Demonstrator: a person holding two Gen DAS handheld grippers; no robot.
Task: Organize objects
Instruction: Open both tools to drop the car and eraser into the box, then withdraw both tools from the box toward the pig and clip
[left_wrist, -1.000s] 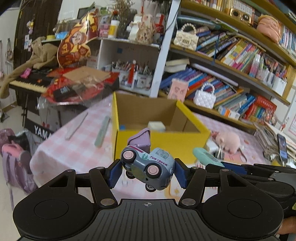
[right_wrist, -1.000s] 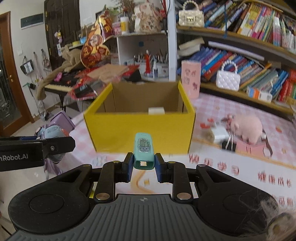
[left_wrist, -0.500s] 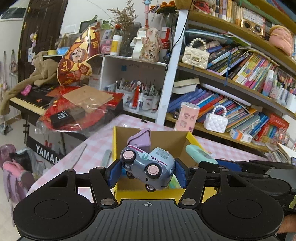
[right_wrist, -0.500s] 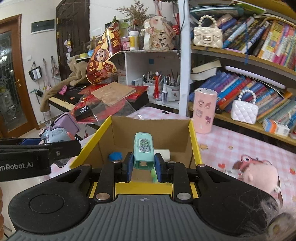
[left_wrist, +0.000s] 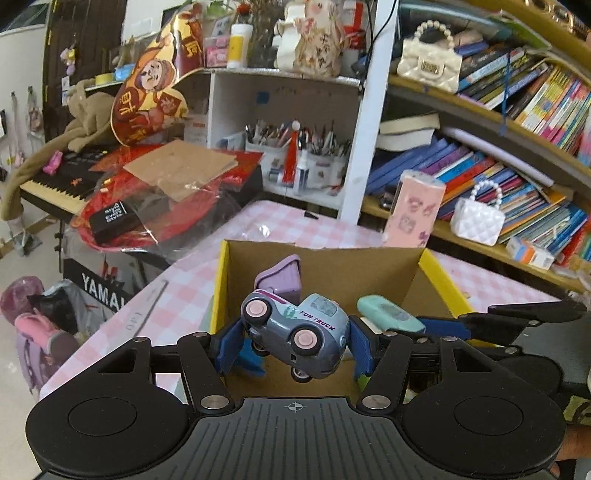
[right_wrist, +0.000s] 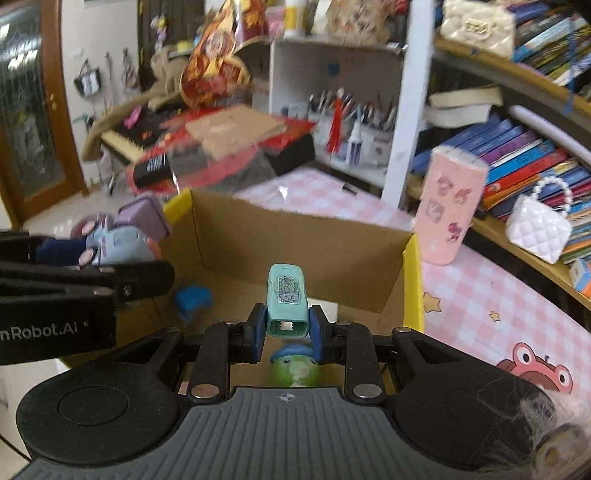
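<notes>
My left gripper (left_wrist: 293, 341) is shut on a blue toy truck (left_wrist: 295, 330) with pink wheels and a lilac flap, held above the open yellow cardboard box (left_wrist: 221, 273). My right gripper (right_wrist: 287, 328) is shut on a teal stapler (right_wrist: 287, 301) with a cactus sticker, also over the box (right_wrist: 412, 273). The stapler (left_wrist: 389, 314) and truck (right_wrist: 114, 240) each show in the other view. Inside the box lie a blue piece (right_wrist: 194, 299) and a green round toy (right_wrist: 293, 367) with a blue cap, partly hidden under the right gripper.
The box stands on a pink checked tablecloth (right_wrist: 480, 295). A pink cylinder (right_wrist: 450, 210) stands just behind the box's right corner. A white quilted purse (right_wrist: 539, 229) and bookshelves are behind. A keyboard piano with red bags (left_wrist: 110, 192) is at left.
Both grippers have moved forward and over the box, still holding the truck and the stapler. The view now looks down into the box interior.
</notes>
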